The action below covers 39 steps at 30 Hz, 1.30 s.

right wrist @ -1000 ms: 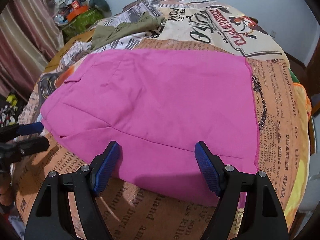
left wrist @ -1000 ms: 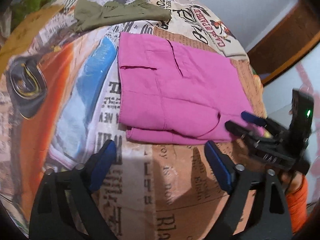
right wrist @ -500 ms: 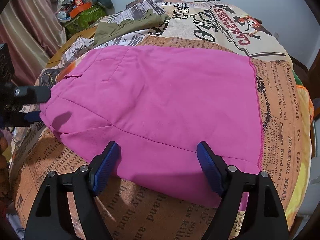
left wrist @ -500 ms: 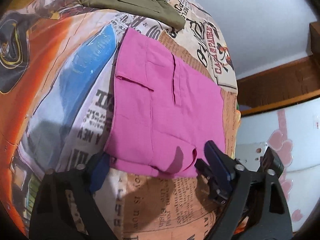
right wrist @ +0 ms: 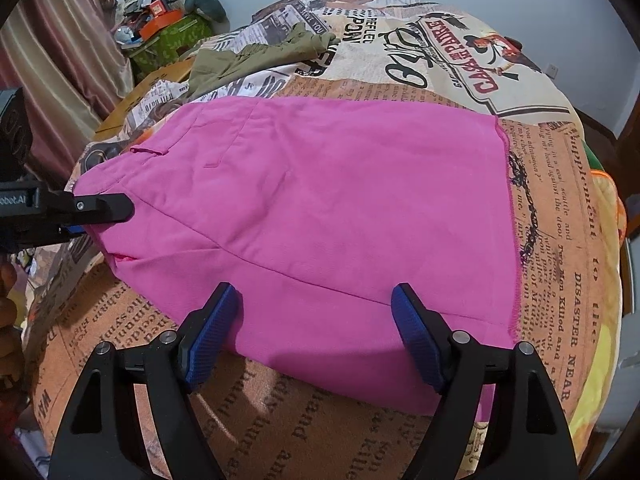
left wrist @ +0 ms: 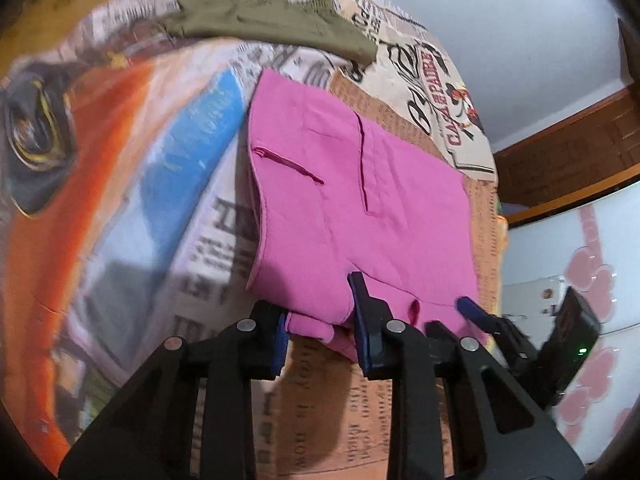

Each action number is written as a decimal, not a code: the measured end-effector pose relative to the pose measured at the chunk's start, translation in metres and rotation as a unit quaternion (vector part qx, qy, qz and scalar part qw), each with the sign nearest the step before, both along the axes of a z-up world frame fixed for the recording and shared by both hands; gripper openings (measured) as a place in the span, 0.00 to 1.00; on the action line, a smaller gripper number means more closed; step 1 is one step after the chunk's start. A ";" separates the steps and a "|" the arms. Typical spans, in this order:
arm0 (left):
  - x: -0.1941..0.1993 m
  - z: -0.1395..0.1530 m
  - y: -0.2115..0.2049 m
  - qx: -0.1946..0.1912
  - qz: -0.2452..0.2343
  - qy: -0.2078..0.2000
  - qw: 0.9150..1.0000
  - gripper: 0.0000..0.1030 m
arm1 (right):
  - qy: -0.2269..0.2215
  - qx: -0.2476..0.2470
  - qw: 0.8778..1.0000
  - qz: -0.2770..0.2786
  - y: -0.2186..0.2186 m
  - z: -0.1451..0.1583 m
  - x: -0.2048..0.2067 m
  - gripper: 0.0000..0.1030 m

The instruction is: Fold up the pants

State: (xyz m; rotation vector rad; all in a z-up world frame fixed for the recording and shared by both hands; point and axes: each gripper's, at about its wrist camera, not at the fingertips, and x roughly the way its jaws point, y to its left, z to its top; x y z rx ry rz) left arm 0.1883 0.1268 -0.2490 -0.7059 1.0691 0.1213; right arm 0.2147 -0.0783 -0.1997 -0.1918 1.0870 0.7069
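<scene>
Since half a second ago the left gripper (left wrist: pixel 320 312) has closed in on the near corner of the pink pants (left wrist: pixel 360 208), its jaws now pinching a bunched edge of cloth. Those pants lie already folded in the middle of the frame, on the newspaper-print bedspread (right wrist: pixel 560 208). At lower centre of its own view the right gripper (right wrist: pixel 316 332) hovers with fingers spread wide over the near hem, holding nothing. To fold well, I judge both claws should seize matching corners through every layer and lift together. An olive garment (left wrist: pixel 272 20) lies upper centre.
</scene>
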 end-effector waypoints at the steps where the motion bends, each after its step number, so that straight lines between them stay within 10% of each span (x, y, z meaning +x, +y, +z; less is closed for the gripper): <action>1: -0.002 0.003 0.001 0.013 0.002 -0.002 1.000 0.26 | -0.001 0.000 1.000 -0.001 -0.001 0.000 0.000 0.75; 9: -0.032 0.017 0.017 0.125 0.012 -0.011 0.992 0.26 | -0.008 -0.003 1.000 0.008 -0.012 0.001 -0.010 0.75; 21: -0.036 0.057 -0.007 0.299 -0.007 -0.057 0.953 0.26 | 0.010 0.006 0.999 -0.036 -0.034 -0.003 -0.014 0.75; 39: 0.019 0.108 -0.119 0.302 -0.159 -0.168 0.925 0.16 | 0.016 0.025 0.999 -0.045 -0.037 -0.006 -0.013 0.75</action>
